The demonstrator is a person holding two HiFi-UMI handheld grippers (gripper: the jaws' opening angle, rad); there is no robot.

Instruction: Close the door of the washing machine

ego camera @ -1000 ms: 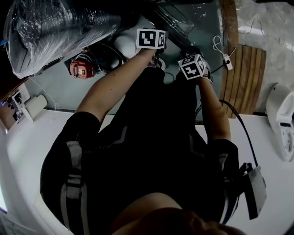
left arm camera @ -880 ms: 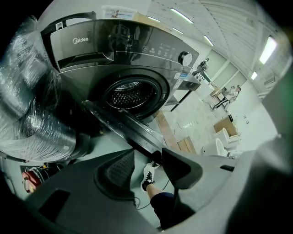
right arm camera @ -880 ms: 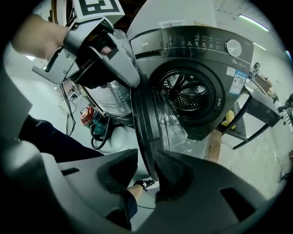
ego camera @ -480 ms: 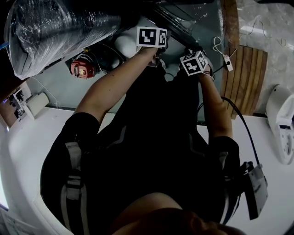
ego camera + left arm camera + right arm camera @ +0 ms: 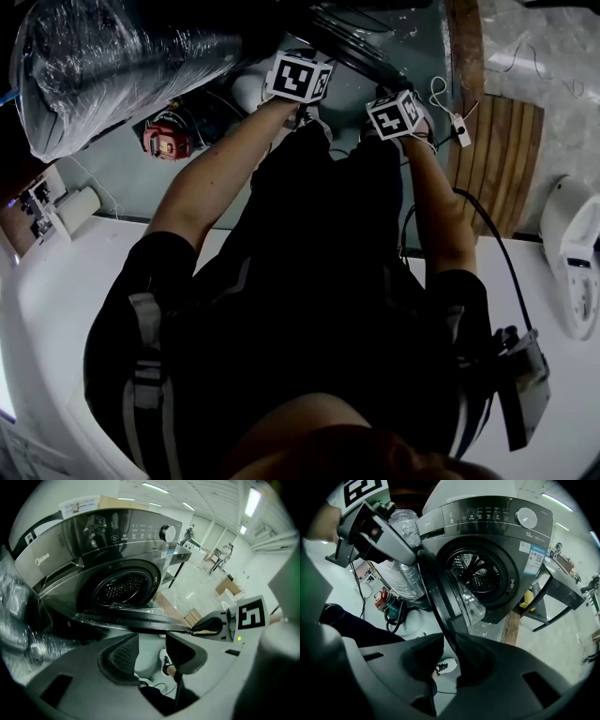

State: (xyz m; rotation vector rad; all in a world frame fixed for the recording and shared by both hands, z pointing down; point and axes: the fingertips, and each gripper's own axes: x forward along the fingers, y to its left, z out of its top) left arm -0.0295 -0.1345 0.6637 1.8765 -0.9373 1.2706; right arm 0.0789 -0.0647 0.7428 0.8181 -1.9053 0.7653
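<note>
**Head view:** the left gripper and right gripper are side by side at the dark rim of the door.

**Left gripper view:** the jaws stand apart with nothing between them. The door's edge crosses just above them, in front of the washing machine.

**Right gripper view:** the jaws, which have just been closing, clamp the door's rim. The door stands swung open from the drum.

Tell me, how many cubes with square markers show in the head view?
2. The left cube sits at the end of the person's left arm; the right cube at the end of the right arm. None seems hidden.
</note>
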